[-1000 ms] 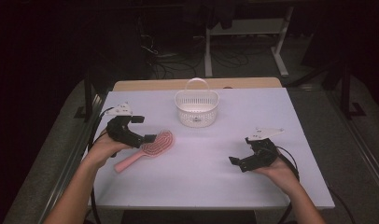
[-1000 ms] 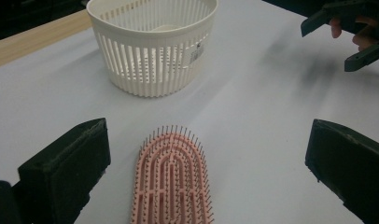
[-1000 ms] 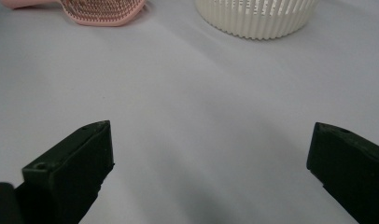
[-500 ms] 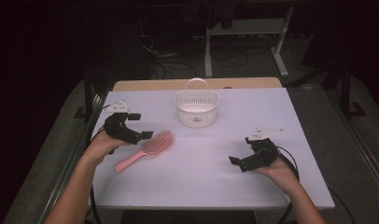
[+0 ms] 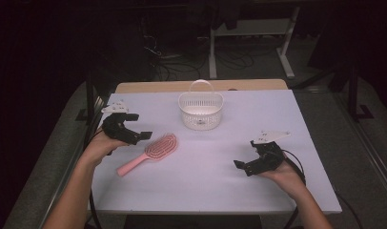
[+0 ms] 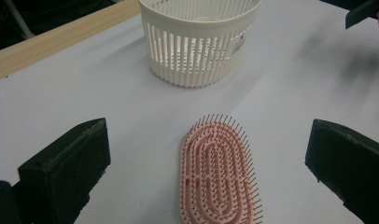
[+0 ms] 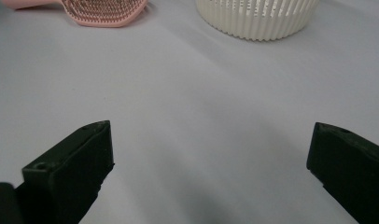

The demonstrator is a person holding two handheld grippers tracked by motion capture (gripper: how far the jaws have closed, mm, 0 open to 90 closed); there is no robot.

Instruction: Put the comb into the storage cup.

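Note:
A pink hairbrush [image 5: 156, 149] lies bristles up on the white table [image 5: 206, 191], left of centre, with its handle pointing at the near left. My left gripper [image 5: 140, 137] hovers open just left of the brush head and touches nothing. In the left gripper view the brush head [image 6: 219, 172] lies between and ahead of the wide-apart jaws of the left gripper [image 6: 208, 168]. My right gripper [image 5: 243, 167] is held open at the near right, empty. The right gripper view shows that gripper [image 7: 208, 172] over bare table, with the brush [image 7: 106, 9] far off.
A white slatted basket [image 5: 200, 110] with a handle stands at the back middle of the table, beyond the brush; its wall is near in the left gripper view [image 6: 199, 42]. A wooden strip [image 5: 201, 86] borders the table's far edge. The floor behind is dark, with cables.
My left gripper has drawn back a little toward the far left, away from the brush head. The brush, the basket and my right gripper have stayed put.

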